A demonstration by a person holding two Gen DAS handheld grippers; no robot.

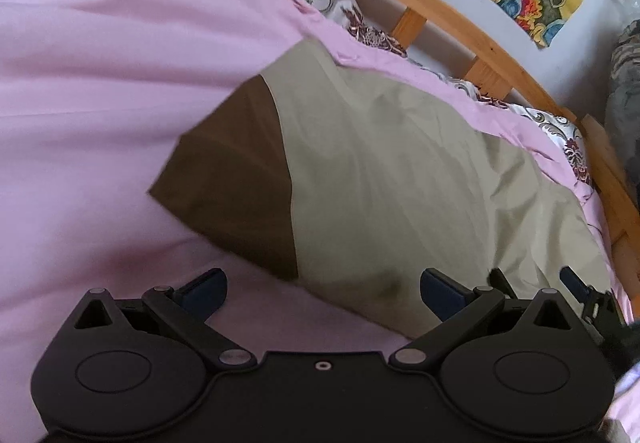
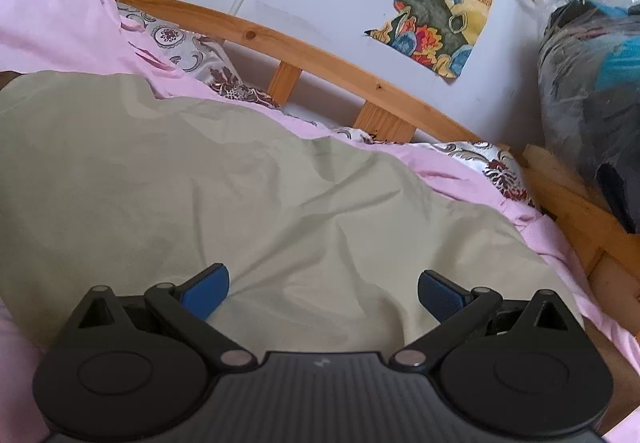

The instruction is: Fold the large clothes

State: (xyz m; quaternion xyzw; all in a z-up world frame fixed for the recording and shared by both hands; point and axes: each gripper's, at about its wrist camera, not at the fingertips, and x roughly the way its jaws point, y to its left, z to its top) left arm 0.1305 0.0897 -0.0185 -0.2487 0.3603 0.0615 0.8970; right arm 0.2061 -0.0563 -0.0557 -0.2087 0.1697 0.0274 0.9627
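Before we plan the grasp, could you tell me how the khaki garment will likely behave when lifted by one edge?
The khaki garment lies in soft creases on the pink sheet, so it is probably floppy and would drape. It looks thin, likely light. Pushed, it would probably bunch rather than slide flat.

Large khaki-green cloth garment (image 1: 380, 171) with dark brown end panel (image 1: 236, 179): lying flat, lightly creased, on pink bedsheet (image 1: 100, 83); brown end toward sheet's middle, khaki part near sheet's wooden-rail edge.
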